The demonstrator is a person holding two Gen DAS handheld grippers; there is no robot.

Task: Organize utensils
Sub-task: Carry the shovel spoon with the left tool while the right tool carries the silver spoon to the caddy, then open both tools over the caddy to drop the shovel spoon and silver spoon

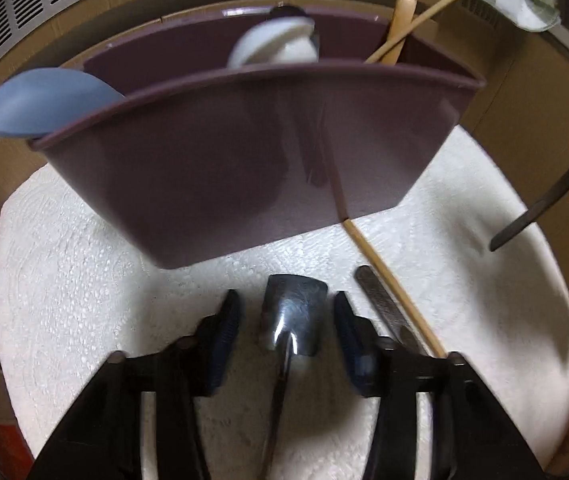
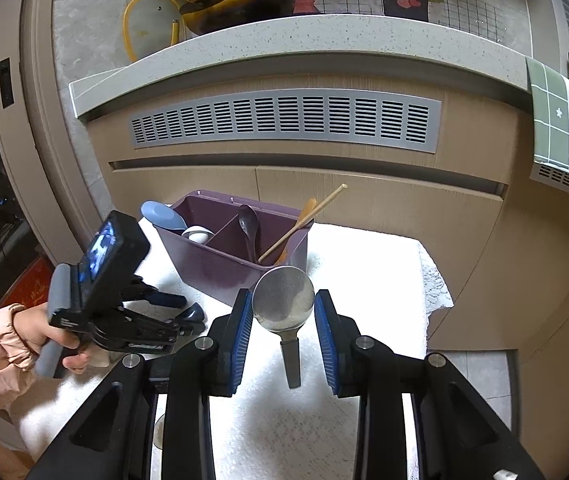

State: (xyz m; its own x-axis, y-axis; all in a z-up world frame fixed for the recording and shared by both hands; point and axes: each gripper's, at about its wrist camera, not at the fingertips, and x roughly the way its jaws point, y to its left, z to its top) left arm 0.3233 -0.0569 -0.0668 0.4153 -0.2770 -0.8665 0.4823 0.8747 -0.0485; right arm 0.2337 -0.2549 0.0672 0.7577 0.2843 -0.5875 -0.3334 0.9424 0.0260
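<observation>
One purple divided caddy (image 2: pixel 240 252), wooden, white, dark spoons inside.

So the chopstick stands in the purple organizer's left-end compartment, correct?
Not quite. The chopstick stands in the purple organizer's right-end compartment, as the right wrist view shows. The left end holds the blue spoon.

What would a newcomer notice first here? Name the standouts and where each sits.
A purple plastic utensil caddy stands on the white towel below the cabinet, with a blue spoon, a dark spoon and wooden chopsticks poking out. Between the right gripper fingers a round metal ladle stands out. The left gripper hovers over a metal spatula.
</observation>
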